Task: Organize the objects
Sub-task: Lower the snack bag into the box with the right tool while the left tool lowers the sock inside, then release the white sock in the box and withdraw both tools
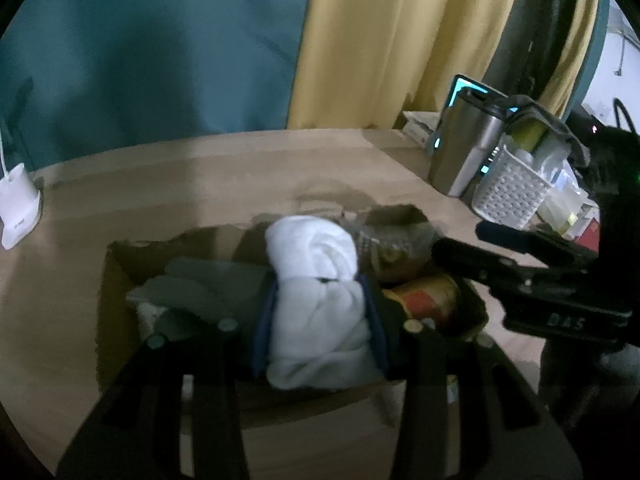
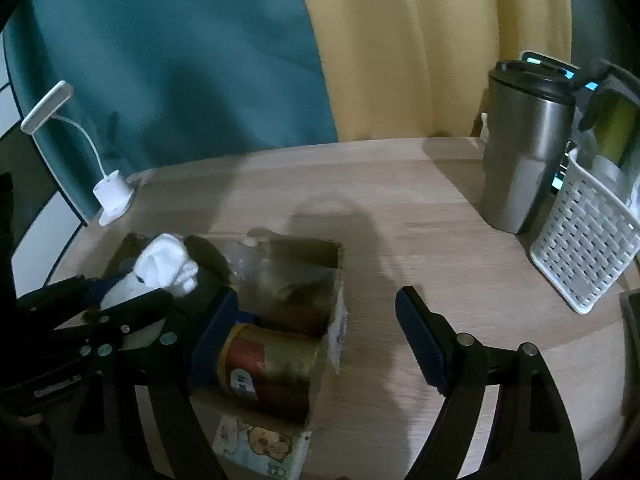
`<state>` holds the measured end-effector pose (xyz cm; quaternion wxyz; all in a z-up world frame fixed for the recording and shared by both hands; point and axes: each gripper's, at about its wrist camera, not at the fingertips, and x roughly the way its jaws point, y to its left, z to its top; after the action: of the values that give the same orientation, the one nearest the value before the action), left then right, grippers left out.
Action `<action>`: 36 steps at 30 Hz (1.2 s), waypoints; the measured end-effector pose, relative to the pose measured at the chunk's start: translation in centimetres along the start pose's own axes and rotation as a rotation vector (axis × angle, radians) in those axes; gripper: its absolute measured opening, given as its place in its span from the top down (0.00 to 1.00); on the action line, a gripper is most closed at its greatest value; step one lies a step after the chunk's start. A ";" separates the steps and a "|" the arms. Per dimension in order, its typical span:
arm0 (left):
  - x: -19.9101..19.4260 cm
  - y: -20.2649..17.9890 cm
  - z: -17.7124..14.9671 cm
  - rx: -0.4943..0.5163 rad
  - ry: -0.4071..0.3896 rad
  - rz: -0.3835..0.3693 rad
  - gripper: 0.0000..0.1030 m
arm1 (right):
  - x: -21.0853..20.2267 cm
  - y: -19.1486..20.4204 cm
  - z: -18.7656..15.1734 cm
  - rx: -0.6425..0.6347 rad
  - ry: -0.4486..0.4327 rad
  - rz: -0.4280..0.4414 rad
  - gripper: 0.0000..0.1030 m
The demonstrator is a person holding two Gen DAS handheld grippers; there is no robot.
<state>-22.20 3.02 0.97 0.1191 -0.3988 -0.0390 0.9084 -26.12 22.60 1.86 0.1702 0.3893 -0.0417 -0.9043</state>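
My left gripper (image 1: 320, 312) is shut on a rolled white cloth (image 1: 316, 304), which it holds just above an open cardboard box (image 1: 116, 280) on the wooden table. The right wrist view shows the same cloth (image 2: 164, 268) in the left gripper (image 2: 120, 290), over the box's left half. A red and gold can (image 2: 272, 364) lies on its side in the box (image 2: 336, 276), next to a clear plastic bottle (image 2: 256, 264). My right gripper (image 2: 320, 332) is open over the can. Its left pad is beside the can's end and its right pad is well clear over the table.
A steel tumbler (image 2: 524, 152) and a white lattice basket (image 2: 584, 248) full of items stand at the right of the table (image 2: 400, 208). A small white desk lamp (image 2: 112, 196) is at the back left. Teal and yellow curtains hang behind.
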 end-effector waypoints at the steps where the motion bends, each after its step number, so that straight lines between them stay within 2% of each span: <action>1: 0.2 0.0 0.0 -0.003 0.005 0.001 0.59 | 0.0 -0.2 0.0 0.002 0.000 0.001 0.19; 18: 4.6 -0.9 0.3 -0.050 0.101 0.041 0.58 | 0.3 -3.6 -0.8 0.060 0.001 -0.003 0.19; 23: 5.8 -0.5 0.0 -0.077 0.155 0.032 0.57 | 0.3 -3.8 -1.0 0.068 0.003 -0.005 0.19; 25: 5.7 -0.6 0.0 -0.076 0.150 0.031 0.55 | 0.2 -3.8 -1.1 0.069 0.003 -0.006 0.19; 28: 5.4 -0.4 -0.1 -0.083 0.148 0.014 0.46 | 0.0 -3.7 -1.1 0.068 0.001 -0.010 0.19; 32: 4.6 -0.4 0.0 -0.081 0.120 0.023 0.46 | -0.2 -3.7 -1.2 0.067 -0.001 -0.013 0.19; 36: 3.8 0.3 0.3 -0.084 0.065 0.076 0.46 | -0.4 -3.5 -1.4 0.063 -0.002 -0.011 0.19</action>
<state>-24.92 3.69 -1.60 0.0687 -0.4338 -0.0580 0.8965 -25.81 26.15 0.42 0.1528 0.3936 -0.0680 -0.9039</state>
